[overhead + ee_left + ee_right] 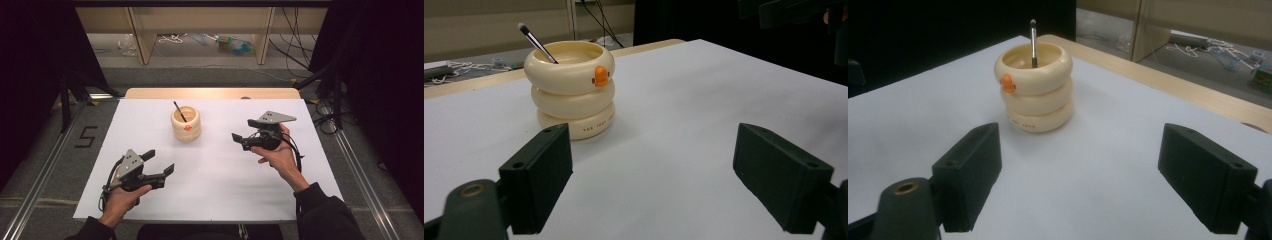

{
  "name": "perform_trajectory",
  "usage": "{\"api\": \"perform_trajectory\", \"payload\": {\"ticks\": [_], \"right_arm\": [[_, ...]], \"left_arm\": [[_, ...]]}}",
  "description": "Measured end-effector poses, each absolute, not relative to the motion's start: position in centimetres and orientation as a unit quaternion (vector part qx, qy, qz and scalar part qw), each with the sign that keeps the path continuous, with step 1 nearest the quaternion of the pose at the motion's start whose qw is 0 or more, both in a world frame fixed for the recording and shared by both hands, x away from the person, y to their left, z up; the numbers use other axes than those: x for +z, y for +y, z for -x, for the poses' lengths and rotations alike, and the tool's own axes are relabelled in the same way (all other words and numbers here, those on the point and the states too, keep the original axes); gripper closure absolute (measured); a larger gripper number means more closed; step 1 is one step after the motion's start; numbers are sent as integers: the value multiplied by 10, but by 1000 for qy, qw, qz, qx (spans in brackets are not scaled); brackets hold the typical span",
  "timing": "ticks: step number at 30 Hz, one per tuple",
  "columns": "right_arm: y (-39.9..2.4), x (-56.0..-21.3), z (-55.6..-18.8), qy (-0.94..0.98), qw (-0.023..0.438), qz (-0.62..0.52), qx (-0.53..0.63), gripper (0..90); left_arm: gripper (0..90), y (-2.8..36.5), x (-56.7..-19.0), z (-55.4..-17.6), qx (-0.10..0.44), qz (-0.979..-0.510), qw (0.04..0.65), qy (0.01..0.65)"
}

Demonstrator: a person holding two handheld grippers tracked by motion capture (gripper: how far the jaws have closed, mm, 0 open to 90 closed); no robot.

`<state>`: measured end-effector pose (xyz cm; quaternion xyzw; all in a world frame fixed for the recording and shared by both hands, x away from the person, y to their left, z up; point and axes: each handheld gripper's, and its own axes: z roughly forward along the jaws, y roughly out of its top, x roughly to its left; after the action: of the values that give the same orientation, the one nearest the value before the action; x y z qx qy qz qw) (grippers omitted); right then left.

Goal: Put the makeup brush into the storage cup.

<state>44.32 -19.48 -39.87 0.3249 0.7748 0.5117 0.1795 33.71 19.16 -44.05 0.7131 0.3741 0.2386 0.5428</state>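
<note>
In the upper middle of the high view, a cream ringed holder point(186, 123) with a small orange beak point(187, 127) on its side stands upright on the white table point(225, 195), and a thin dark brush point(179, 111) leans inside it with its tip poking out toward the upper left. At the lower left of that frame the left gripper point(161, 162) rests low over the sheet, its jaws spread wide with nothing between them. Right of centre, the right gripper point(243, 130) is held by a hand point(278, 155), pointing left toward the holder but well apart from it, jaws likewise wide and empty. In the left gripper view the holder sits upper left; in the right gripper view it stands just left of centre.
</note>
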Motion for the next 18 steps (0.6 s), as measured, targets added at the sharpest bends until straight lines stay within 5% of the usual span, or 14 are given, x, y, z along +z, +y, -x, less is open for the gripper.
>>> {"api": "perform_trajectory", "payload": {"ticks": [18], "right_arm": [[-204,-403,-434,779,184,-326,504,188]], "left_arm": [[161,193,-440,-336,239,-712,544,374]]}}
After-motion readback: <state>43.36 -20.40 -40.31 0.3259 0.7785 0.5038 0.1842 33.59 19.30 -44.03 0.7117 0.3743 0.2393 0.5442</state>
